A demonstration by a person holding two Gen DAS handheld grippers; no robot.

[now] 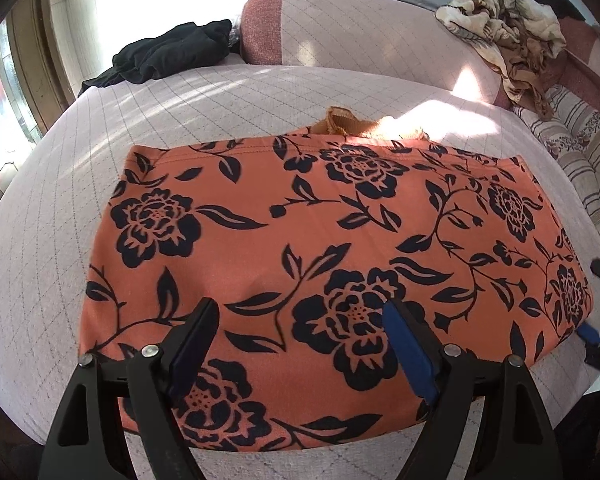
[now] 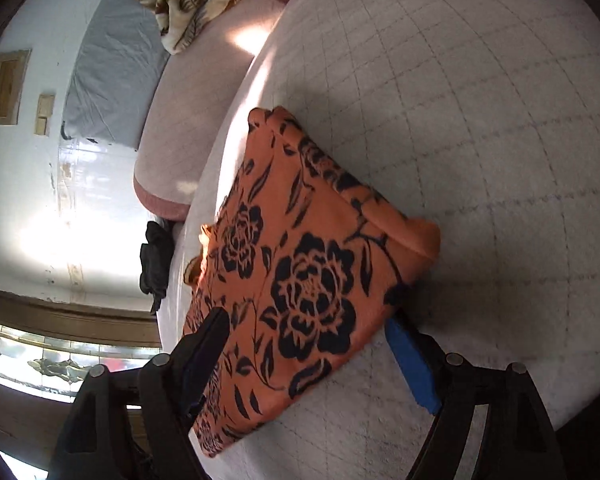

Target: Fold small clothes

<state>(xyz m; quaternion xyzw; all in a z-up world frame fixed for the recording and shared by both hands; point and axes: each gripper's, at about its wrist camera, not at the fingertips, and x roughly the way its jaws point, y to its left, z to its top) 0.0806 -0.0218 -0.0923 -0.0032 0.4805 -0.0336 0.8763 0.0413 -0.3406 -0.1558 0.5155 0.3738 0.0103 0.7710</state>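
Left claw agape over folded floral garment — right claw astride its edge.

- The left gripper is built from matte black angular arms with triangular cut-outs.
- Round silver screw heads are seen at the arm pivots.
- Blue pads are fitted on the inner faces of the fingers.
- The right gripper is made the same way: black arms, silver screws, a blue pad on one finger, the other in shadow.
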